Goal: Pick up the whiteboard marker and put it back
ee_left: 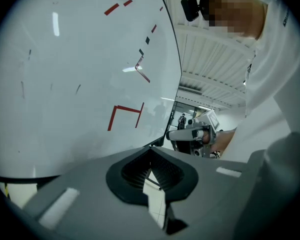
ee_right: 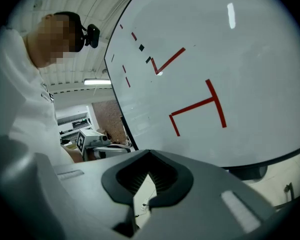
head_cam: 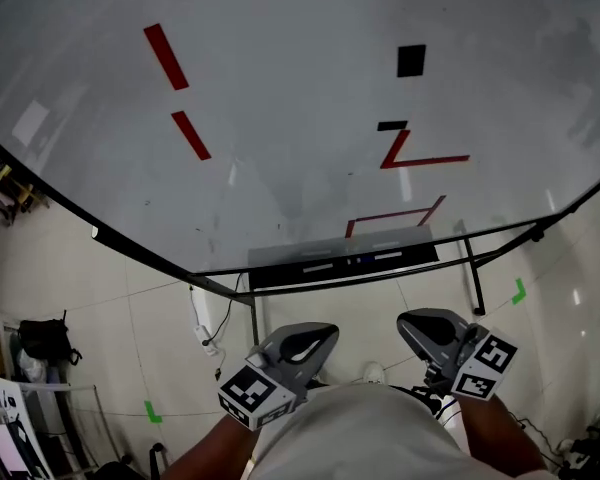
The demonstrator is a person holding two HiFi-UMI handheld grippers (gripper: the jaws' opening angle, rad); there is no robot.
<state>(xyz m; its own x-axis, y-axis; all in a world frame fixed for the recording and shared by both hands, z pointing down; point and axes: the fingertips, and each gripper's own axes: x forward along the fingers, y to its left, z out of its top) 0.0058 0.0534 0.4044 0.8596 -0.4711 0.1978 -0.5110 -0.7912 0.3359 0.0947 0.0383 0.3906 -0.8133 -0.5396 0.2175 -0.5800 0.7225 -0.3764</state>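
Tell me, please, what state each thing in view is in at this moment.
Left gripper: shut, empty, held low, clear of the board.
Right gripper: shut, empty, held low, clear of the board.
Whiteboard: upright, marked with red lines and black patches.
Tray: on the whiteboard's lower edge, holding small pale items too small to identify.

You look down on a whiteboard [head_cam: 280, 148] marked with red strokes and small black rectangles. Its dark tray [head_cam: 272, 275] runs along the lower edge, and pale slim shapes lie in it, too small to name. Your left gripper [head_cam: 320, 338] and right gripper [head_cam: 412, 326] sit low by your body, apart, above a tiled floor [head_cam: 100, 288] with green tape marks [head_cam: 153, 411].
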